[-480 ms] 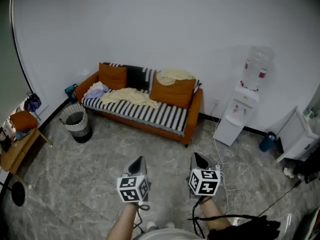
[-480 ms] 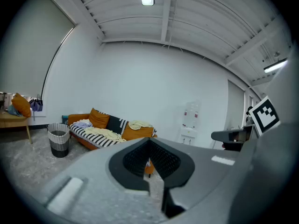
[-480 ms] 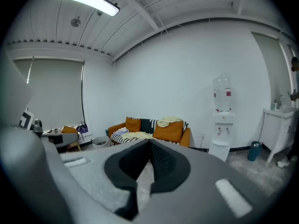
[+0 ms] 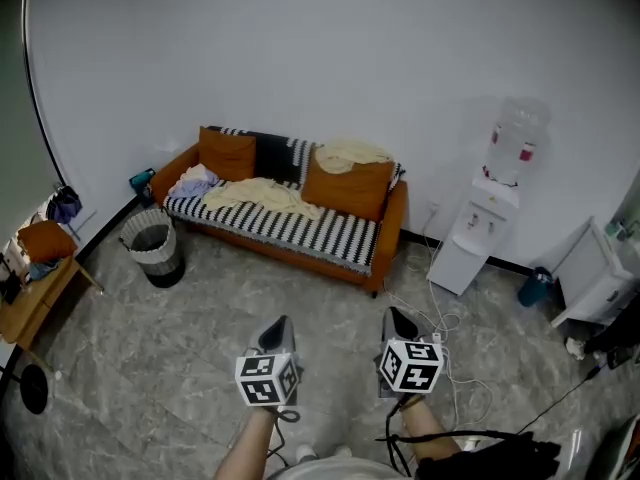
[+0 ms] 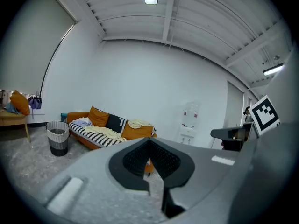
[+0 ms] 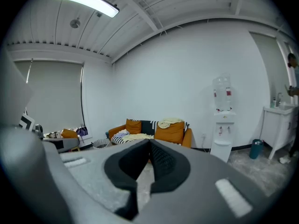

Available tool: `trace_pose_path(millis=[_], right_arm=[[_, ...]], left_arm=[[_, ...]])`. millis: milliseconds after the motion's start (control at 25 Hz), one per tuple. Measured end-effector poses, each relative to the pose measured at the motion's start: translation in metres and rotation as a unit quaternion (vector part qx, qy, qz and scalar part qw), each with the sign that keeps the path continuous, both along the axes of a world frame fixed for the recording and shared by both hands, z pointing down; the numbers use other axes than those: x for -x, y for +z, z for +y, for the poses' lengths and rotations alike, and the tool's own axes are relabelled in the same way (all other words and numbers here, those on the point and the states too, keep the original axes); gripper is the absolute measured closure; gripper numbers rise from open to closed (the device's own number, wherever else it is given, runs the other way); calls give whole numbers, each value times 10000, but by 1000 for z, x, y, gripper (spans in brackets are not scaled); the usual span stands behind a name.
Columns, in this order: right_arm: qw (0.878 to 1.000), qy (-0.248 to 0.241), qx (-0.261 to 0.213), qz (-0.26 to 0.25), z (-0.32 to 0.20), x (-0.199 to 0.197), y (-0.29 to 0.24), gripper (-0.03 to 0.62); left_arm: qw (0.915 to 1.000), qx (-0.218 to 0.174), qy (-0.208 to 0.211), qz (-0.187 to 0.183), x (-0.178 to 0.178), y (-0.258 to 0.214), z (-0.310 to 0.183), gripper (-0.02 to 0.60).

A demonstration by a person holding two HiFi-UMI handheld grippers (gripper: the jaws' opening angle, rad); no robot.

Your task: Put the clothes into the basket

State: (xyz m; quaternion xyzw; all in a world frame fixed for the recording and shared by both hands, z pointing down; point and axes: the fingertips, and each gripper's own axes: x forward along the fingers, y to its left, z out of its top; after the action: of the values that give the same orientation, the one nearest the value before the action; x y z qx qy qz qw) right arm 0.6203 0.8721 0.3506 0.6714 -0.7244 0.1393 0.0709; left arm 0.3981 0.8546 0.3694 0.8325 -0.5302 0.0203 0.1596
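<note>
Clothes lie on an orange sofa against the far wall: a yellow cloth across the striped seat, a pale lilac pile at its left end, and a cream cloth over the right back cushion. A grey woven basket stands on the floor by the sofa's left end. My left gripper and right gripper hang side by side near me, far from the sofa. Both are shut with nothing between the jaws. The sofa and basket also show in the left gripper view.
A white water dispenser stands right of the sofa, with cables trailing over the floor near my right gripper. A wooden table with clutter sits at the left edge. A white cabinet and a blue bottle are at the right.
</note>
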Motion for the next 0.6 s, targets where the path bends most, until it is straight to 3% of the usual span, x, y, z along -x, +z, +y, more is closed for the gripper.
trace_pose_path(millis=[280, 600], right_arm=[[9997, 155, 65, -201, -10, 18, 8, 591], [9991, 230, 253, -238, -34, 28, 22, 591]], left_arm=[[10000, -46, -3, -68, 31, 4, -6, 588], [9994, 172, -313, 6, 72, 21, -34, 588]])
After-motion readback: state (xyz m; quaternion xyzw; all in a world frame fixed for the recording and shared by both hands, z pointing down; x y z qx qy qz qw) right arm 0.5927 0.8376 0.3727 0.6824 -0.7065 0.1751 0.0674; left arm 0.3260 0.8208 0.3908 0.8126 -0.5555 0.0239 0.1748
